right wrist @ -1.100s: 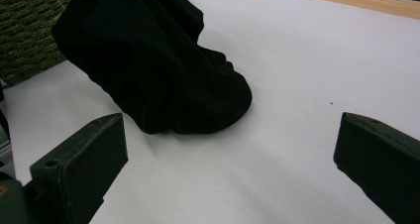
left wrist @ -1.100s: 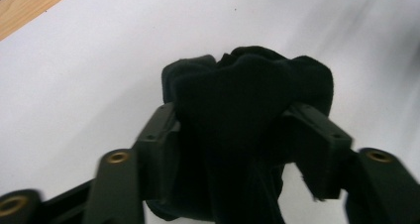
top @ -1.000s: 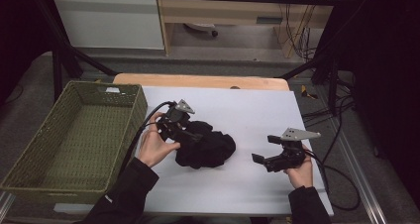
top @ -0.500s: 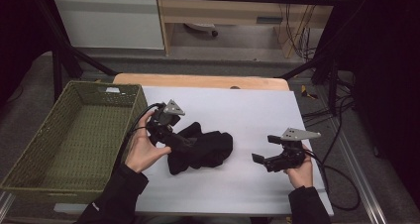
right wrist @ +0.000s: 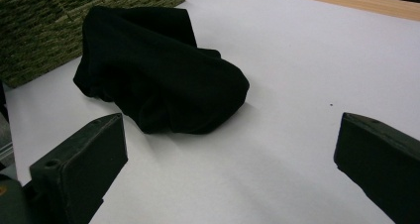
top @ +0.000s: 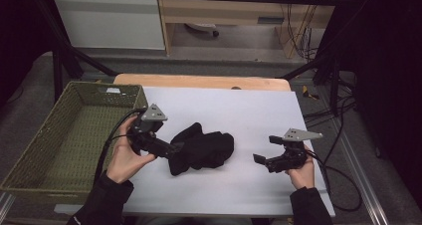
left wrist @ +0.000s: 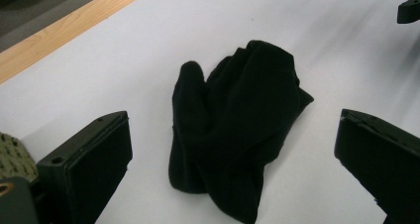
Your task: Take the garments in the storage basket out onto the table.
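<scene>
A black cloth lies bunched in a loose heap near the middle of the white counter, with a green woven basket standing just off the counter's left edge. The left gripper sits at the cloth's left end; in the left gripper view its fingers are spread wide, one on each side of the heap and clear of the fabric, so nothing is gripped. The right gripper rests on the counter to the right, apart from the cloth, and its own view shows its fingers spread wide too, with bare counter between them and the cloth lying farther off toward the basket.

My reading is that the work is at the approach step: the left gripper is lined up on the cloth's near-left end but has not taken hold. With the basket sitting empty beside it, putting the cloth in there looks the likely aim, though folding or spreading it cannot be ruled out.

The next move calls for the left fingers to drop until they straddle a thick fold, then close firmly enough to catch several layers, since a soft heap slips from a shallow pinch. If the cloth is to be lifted as one bundle, the right gripper would do well to come in and take the far-right end so that nothing trails.
</scene>
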`<state>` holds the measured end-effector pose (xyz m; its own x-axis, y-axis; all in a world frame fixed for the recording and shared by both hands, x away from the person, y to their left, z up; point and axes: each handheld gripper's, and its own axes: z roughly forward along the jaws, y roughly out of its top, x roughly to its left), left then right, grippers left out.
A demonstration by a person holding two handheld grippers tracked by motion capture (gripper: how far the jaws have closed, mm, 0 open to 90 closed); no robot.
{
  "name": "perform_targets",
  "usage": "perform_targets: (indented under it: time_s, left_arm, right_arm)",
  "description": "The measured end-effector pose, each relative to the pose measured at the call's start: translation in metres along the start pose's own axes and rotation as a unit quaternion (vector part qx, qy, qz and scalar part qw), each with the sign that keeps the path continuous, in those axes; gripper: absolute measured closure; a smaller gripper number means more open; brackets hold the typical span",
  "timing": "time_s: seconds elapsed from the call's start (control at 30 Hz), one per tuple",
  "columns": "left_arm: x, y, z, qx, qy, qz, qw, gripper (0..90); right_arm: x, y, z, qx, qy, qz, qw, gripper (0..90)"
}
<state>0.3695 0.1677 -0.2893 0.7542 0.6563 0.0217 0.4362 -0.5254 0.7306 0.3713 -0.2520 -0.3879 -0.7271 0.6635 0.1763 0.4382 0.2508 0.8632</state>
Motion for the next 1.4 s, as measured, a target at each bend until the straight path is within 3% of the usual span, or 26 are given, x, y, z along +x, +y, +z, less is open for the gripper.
perform_targets:
  time_s: [0.53,1.4]
  left_arm:
    - [0.03,-0.043,-0.025,-0.015,0.019,-0.03,0.9992,1.1]
    - [0.064,-0.096,-0.032,-0.012,0.042,-0.059,0.9973,1.2]
  right_arm:
    - [0.0,0.0,0.001,0.001,-0.001,0.0,1.0,0.7]
    - [0.0,-0.002,-0.001,0.001,-0.003,0.002,1.0,0.7]
